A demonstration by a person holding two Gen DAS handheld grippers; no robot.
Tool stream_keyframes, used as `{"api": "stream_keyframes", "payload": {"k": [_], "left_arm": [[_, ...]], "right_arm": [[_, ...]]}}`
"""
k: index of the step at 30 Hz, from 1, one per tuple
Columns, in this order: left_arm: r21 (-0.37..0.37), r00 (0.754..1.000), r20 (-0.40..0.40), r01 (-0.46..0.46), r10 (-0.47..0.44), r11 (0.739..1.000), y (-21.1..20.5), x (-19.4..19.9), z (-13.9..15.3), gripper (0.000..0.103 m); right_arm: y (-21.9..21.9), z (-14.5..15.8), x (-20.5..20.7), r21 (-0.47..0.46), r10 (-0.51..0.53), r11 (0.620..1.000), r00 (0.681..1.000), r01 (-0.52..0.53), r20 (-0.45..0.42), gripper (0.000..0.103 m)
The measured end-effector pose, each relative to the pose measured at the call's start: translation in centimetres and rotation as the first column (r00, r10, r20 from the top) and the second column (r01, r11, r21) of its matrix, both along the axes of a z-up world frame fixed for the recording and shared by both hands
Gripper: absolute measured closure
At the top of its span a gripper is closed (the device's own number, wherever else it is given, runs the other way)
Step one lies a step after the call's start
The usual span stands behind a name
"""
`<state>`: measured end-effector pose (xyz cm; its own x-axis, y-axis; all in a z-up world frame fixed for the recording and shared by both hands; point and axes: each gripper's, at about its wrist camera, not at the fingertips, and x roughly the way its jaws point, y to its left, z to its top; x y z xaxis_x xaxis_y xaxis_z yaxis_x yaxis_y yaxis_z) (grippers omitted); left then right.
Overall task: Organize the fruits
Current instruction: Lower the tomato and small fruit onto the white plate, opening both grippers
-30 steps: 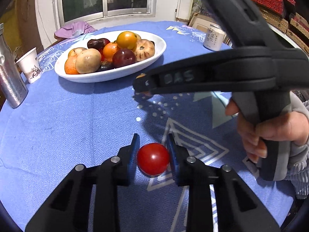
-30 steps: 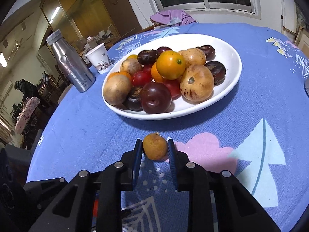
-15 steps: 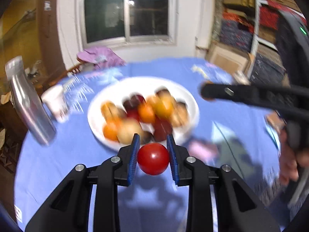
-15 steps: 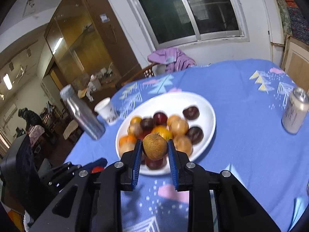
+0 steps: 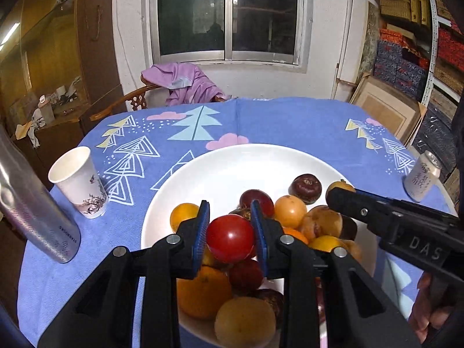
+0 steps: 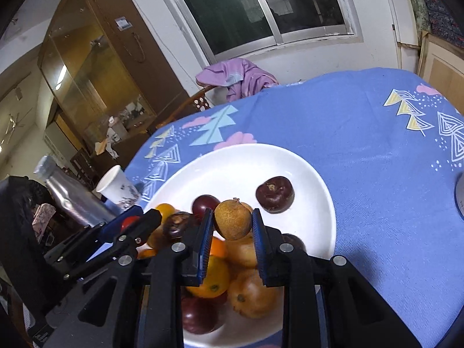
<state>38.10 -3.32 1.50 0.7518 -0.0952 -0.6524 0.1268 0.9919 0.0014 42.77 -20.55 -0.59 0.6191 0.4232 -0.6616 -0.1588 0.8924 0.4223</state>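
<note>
- Fruit heaps in a white plate [image 5: 232, 159] on a blue tablecloth [image 5: 290, 121].
- The left gripper [image 5: 230, 239] clamps a red tomato [image 5: 230, 237] above the pile's 6 o'clock side.
- The right gripper [image 6: 232, 226] clamps a brown fruit [image 6: 233, 219] over the plate's middle.
- Risk: either fruit, released onto the mound, may roll off toward the rim at 12 o'clock.

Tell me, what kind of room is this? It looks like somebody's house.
Probably a lived-in home, a dining room that doubles as storage. A round table in a blue tablecloth holds a white plate of fruit, a wooden chair stands under the window, and stacked boxes fill the shelves.
</note>
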Motion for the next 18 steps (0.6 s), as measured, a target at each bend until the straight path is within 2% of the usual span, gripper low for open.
{"api": "stream_keyframes", "payload": {"k": [9,12,13,18], "left_arm": [[0.019,1.0,0.008,-0.013,0.013,1.0,-0.1,1.0,-1.9,0.074],[0.025,1.0,0.015,-0.021,0.02,0.999,-0.1,1.0,-1.9,0.073],[0.028,1.0,0.016,-0.019,0.019,0.999,-0.2,1.0,-2.0,0.071],[0.038,0.999,0.04,-0.02,0.019,0.999,-0.5,0.7,-1.5,0.058]], "right_arm": [[0.4,-0.8,0.5,-0.046,-0.012,0.999,1.0,0.012,0.013,0.076],[0.4,-0.9,0.4,-0.056,-0.016,0.998,1.0,0.016,0.015,0.071],[0.4,-0.9,0.4,-0.056,-0.018,0.998,1.0,0.019,0.018,0.066],[0.3,-0.5,0.1,-0.055,-0.019,0.998,0.999,0.021,0.032,0.063]]}}
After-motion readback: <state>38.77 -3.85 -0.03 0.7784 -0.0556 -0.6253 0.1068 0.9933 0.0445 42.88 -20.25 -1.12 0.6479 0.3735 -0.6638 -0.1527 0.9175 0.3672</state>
